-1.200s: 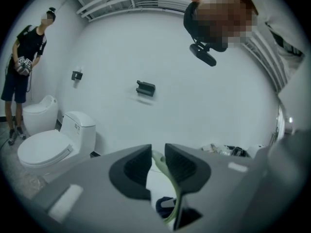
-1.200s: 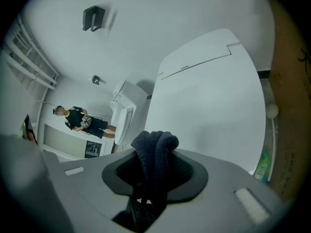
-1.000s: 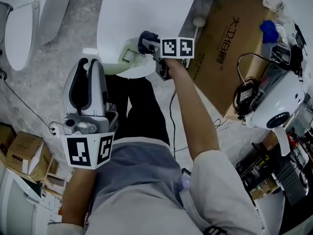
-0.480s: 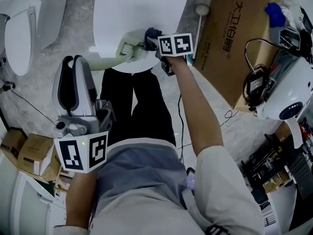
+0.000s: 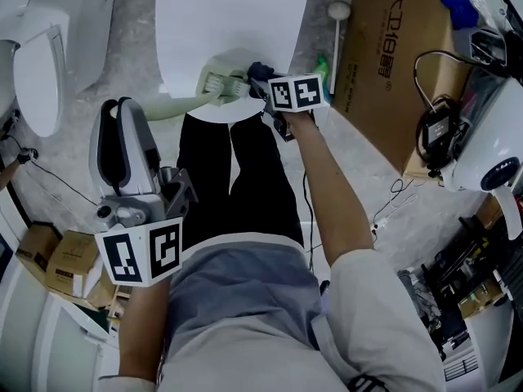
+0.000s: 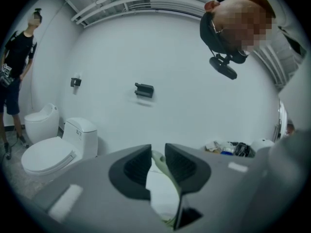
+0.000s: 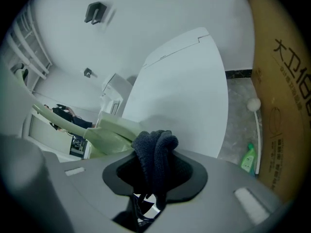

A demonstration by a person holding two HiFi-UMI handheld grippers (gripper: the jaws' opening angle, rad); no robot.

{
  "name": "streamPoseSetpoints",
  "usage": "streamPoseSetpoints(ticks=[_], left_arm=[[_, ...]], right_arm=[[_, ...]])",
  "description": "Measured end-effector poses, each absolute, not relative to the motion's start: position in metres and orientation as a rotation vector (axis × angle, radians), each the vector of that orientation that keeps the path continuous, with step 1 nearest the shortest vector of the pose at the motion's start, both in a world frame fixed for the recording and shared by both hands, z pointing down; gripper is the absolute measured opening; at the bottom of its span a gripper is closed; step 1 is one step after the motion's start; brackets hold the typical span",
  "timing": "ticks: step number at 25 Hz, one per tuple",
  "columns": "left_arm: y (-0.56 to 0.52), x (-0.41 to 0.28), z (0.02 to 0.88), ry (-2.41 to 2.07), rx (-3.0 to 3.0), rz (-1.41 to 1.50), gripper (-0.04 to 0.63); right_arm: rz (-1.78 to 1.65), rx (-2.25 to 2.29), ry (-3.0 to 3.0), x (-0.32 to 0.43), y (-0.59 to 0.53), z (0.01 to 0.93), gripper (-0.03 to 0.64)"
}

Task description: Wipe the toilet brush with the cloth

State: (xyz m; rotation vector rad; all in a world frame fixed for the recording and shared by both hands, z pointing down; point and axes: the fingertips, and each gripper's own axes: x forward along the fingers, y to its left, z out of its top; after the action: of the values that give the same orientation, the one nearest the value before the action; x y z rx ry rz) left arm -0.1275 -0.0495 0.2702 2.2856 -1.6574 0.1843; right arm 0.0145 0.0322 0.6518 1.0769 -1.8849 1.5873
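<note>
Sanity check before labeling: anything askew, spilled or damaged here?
Nothing stands out. Left tongs grip the toilet brush by its handle; right tongs hold the dark cloth at its head. No spill or damage visible.

Cardboard box, green bottle just beside it; white toilet well apart.

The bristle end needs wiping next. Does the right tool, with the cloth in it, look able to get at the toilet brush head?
Probably yes. The right tool, shut on the cloth, sits beside the head of the toilet brush, which the left tool holds out by its handle; nothing shows between them.
</note>
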Motion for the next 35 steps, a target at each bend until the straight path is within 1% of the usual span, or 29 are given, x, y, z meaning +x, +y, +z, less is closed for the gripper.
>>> streamPoseSetpoints(ticks=[5,9,14,22,25,35], left_arm=[[-0.050,-0.127,0.269,-1.662,2.283,0.187,0.000],[-0.051,-0.130,0.269,-1.680,2.277,0.183,0.000],[-0.051,-0.125,0.269,-1.692,2.275,0.184,0.000],[-0.056,-0.122,0.269,-1.707,2.271,0.191,0.000],[-0.056,-0.122,0.270,-1.709,2.271,0.191,0.000],[-0.055,-0.122,0.269,-1.713,2.274,0.190,0.000]], right_arm=[[1.748,1.224,-1.875,0.010,0.047,0.649,0.109],[1.984,1.350,-1.798,0.002,0.062,0.654,0.100],[2.326,1.672,-1.589,0.004,0.075,0.660,0.100],[2.575,2.068,-1.324,-0.004,0.096,0.661,0.098],[2.601,2.095,-1.295,-0.009,0.099,0.662,0.097],[2.507,2.051,-1.340,-0.020,0.102,0.660,0.095]])
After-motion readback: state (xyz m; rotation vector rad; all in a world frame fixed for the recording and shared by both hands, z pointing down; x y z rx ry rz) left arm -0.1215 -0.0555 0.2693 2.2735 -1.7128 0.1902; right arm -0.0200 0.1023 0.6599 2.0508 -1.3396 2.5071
